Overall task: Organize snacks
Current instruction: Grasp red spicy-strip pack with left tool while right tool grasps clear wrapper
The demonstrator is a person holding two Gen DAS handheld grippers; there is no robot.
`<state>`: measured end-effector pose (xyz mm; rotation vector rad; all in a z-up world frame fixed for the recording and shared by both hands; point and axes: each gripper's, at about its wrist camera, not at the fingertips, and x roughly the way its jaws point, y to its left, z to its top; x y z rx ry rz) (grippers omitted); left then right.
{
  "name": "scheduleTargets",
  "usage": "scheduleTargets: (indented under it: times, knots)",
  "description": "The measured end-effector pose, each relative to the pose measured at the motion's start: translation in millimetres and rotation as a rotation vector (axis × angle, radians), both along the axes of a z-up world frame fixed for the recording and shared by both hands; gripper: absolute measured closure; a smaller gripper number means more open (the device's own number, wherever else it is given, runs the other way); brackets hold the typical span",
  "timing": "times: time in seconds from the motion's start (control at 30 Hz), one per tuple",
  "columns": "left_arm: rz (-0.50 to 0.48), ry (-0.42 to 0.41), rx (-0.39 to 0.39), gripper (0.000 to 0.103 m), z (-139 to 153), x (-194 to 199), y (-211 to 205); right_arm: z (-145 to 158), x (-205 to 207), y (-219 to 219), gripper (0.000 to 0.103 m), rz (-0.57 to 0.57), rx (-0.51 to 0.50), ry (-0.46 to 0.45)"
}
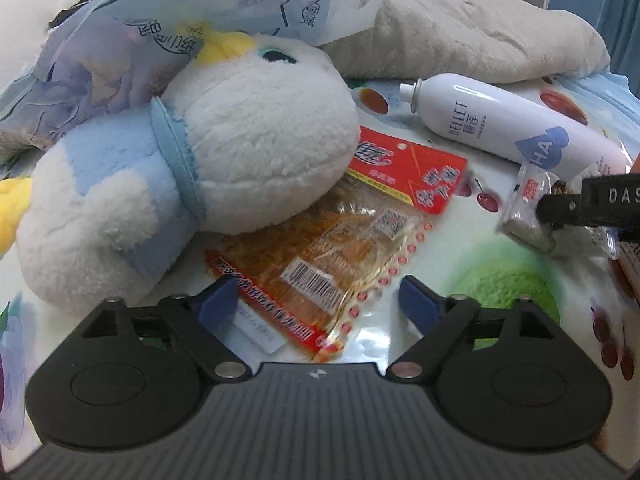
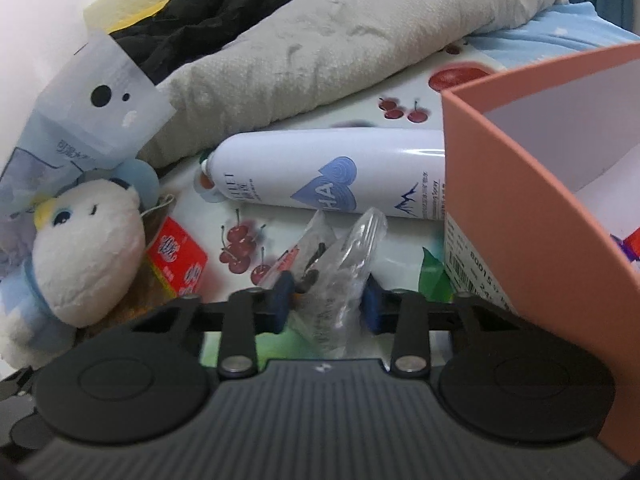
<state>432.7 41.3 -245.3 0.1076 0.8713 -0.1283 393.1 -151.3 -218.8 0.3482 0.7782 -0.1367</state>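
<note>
A red and clear snack packet (image 1: pixel 336 236) lies flat on the fruit-print tablecloth, partly under the plush toy (image 1: pixel 192 172). My left gripper (image 1: pixel 320 304) is open just above its near end, one blue finger on each side. My right gripper (image 2: pixel 326 300) is shut on a small clear snack packet (image 2: pixel 344 264); it also shows at the right in the left wrist view (image 1: pixel 528 208). A pink box (image 2: pixel 532 216) stands open at the right, with something purple and red inside. The red packet also shows in the right wrist view (image 2: pixel 180 260).
A white spray bottle (image 1: pixel 500 124) lies on its side behind the packets, and against the pink box in the right wrist view (image 2: pixel 328 172). A grey folded cloth (image 1: pixel 480 28) and a blue printed bag (image 1: pixel 168 32) lie at the back.
</note>
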Motion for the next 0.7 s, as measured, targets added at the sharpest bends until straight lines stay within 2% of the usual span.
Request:
scheduleTargets:
  times: [0.13, 0.17, 0.5, 0.7]
  knots:
    - [0.017, 0.001, 0.003, 0.032, 3.1, 1.7, -4.4, 1.0, -1.7, -1.5, 0.069, 0.007, -0.006, 0.01]
    - [0.026, -0.004, 0.007, 0.038, 4.6, 1.3, -5.0, 1.9, -3.2, -1.8, 0.069, 0.008, -0.008, 0.013]
    - [0.064, 0.001, 0.008, 0.067, 13.5, -5.3, -8.3, 8.5, -23.7, -0.5, 0.069, 0.074, -0.033, 0.036]
    - [0.096, 0.002, -0.006, 0.077, 16.2, -19.9, -11.5, 11.0, -45.7, -1.0, 0.069, 0.127, -0.05, 0.049]
